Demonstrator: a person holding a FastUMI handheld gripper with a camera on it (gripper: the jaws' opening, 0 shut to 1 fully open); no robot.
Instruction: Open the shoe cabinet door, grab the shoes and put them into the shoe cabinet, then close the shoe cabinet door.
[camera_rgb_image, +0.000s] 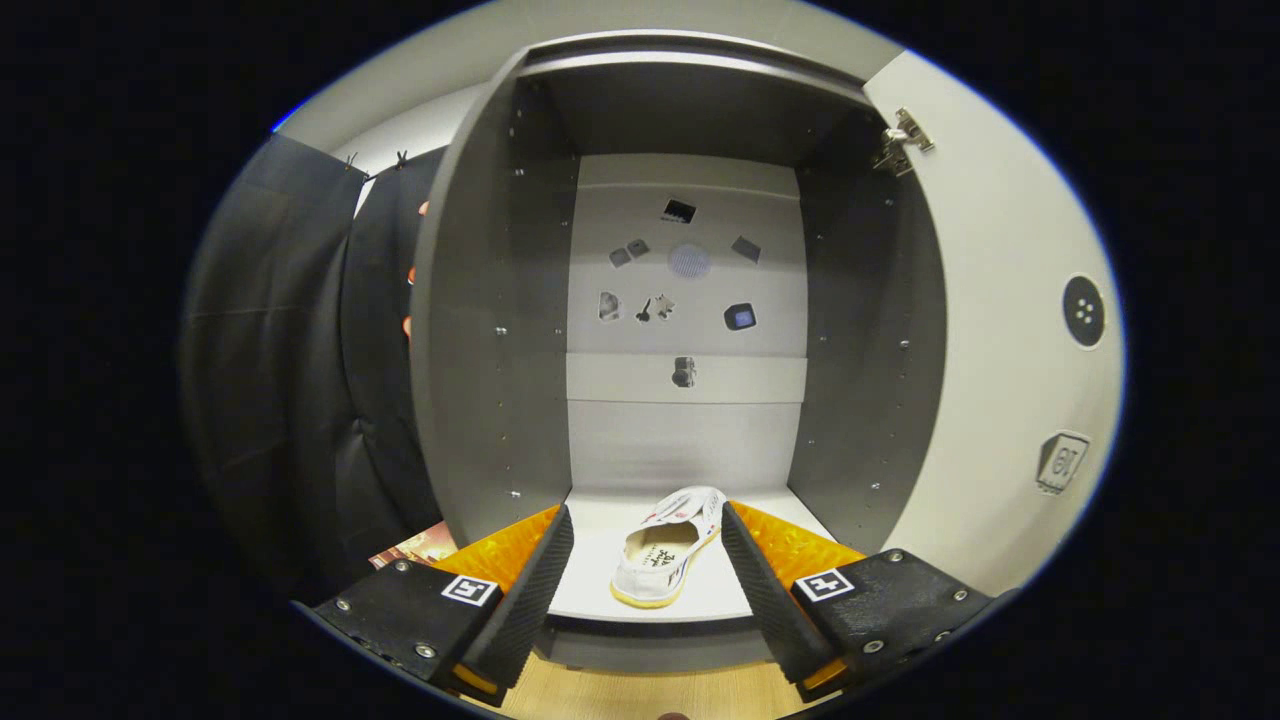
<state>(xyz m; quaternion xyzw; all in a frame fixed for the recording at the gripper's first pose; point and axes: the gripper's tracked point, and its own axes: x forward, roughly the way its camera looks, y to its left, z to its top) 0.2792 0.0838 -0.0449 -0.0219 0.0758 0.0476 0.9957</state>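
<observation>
A black cloth wall (280, 380) hangs to the left, small stickers (685, 270) dot a pale back panel, and light wooden flooring (640, 695) lies below.

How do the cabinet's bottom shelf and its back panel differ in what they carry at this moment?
The bottom shelf lies flat and bears one pale shoe, seen between the open fingers of the gripper, which touch nothing. The back panel stands upright and carries several small stickers, no shoe. The shelf looks brighter, the panel greyer. Both belong to the same cabinet, whose door is swung open.
</observation>
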